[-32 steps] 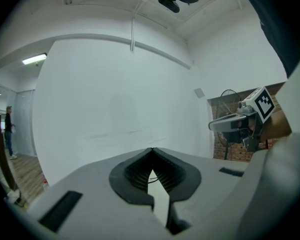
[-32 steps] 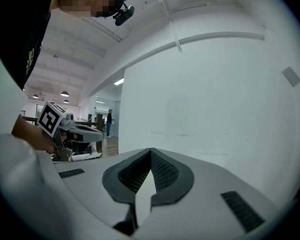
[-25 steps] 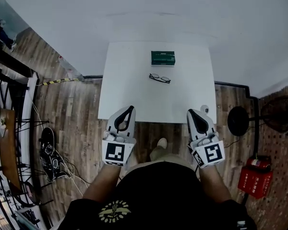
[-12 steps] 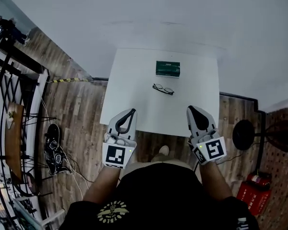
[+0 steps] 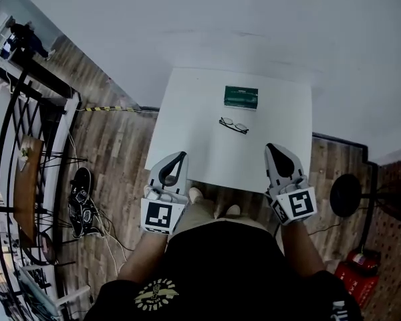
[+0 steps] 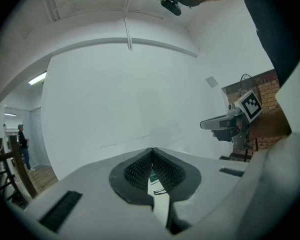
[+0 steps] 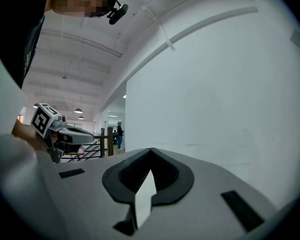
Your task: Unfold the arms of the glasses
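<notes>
A pair of black-rimmed glasses [image 5: 234, 125] lies folded on the white table [image 5: 187, 139], just in front of a dark green case [image 5: 241, 97]. My left gripper [image 5: 178, 156] hangs shut at the table's near left edge, nothing between its jaws. Over the near right edge my right gripper [image 5: 273, 148] is shut and empty too. In the left gripper view the glasses [image 6: 160, 191] and the case [image 6: 152, 176] show as a sliver through the closed jaws [image 6: 152, 151], with the right gripper [image 6: 225, 124] off to the side. The right gripper view faces a white wall past its jaws [image 7: 150, 151].
A white wall rises behind the table. Wooden floor surrounds it, with a black metal rack [image 5: 27, 146] and shoes [image 5: 77, 199] at left. A round black stand base [image 5: 345, 194] and a red box [image 5: 351, 273] sit at right. A person [image 7: 119, 134] stands far off.
Both grippers have come forward over the table's near edge, the right one more. The table, glasses and case sit lower and further right in the head view. Both stay shut.
</notes>
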`<state>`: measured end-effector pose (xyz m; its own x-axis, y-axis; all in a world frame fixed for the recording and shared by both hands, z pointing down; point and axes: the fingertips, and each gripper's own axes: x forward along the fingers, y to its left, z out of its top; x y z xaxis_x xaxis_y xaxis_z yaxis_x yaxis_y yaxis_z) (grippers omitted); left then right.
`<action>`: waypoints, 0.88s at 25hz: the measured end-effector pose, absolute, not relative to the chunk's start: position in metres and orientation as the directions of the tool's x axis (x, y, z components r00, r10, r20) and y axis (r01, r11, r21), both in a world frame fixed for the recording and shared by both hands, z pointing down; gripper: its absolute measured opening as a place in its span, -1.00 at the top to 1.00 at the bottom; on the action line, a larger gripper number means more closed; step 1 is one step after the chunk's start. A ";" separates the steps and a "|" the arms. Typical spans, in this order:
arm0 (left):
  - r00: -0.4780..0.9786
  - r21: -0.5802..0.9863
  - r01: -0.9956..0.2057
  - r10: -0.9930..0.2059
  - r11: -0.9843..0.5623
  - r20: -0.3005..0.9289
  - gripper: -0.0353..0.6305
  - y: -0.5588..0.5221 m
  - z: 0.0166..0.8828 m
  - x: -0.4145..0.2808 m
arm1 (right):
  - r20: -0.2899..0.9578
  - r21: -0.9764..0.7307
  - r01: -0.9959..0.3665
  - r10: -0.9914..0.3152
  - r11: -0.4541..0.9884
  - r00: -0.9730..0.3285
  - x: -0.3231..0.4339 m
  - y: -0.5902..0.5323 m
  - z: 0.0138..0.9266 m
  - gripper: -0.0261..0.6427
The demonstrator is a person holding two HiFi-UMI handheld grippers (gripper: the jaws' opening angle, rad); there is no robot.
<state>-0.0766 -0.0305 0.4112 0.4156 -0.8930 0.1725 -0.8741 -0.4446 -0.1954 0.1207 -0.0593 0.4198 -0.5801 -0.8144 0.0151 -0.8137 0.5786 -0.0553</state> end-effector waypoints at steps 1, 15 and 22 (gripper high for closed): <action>0.418 -0.191 -0.874 -0.892 -0.447 0.172 0.87 -0.030 0.411 -0.076 | 0.017 -0.052 -0.815 -0.816 0.576 -0.578 0.120 -0.057 0.420 0.91; 0.526 -0.171 -0.823 -0.840 -0.543 0.136 0.87 -0.076 0.415 -0.055 | 0.067 -0.032 -0.871 -0.868 0.491 -0.492 0.136 -0.077 0.422 0.91; 0.578 -0.161 -0.787 -0.803 -0.596 0.146 0.87 -0.124 0.422 -0.056 | 0.082 -0.039 -0.893 -0.889 0.449 -0.451 0.131 -0.111 0.431 0.91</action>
<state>-0.0561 -0.1236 0.4217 0.5778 -0.8030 0.1461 -0.7871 -0.5956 -0.1606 0.1309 -0.1108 0.4309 -0.4505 -0.8890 0.0823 -0.8928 0.4488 -0.0394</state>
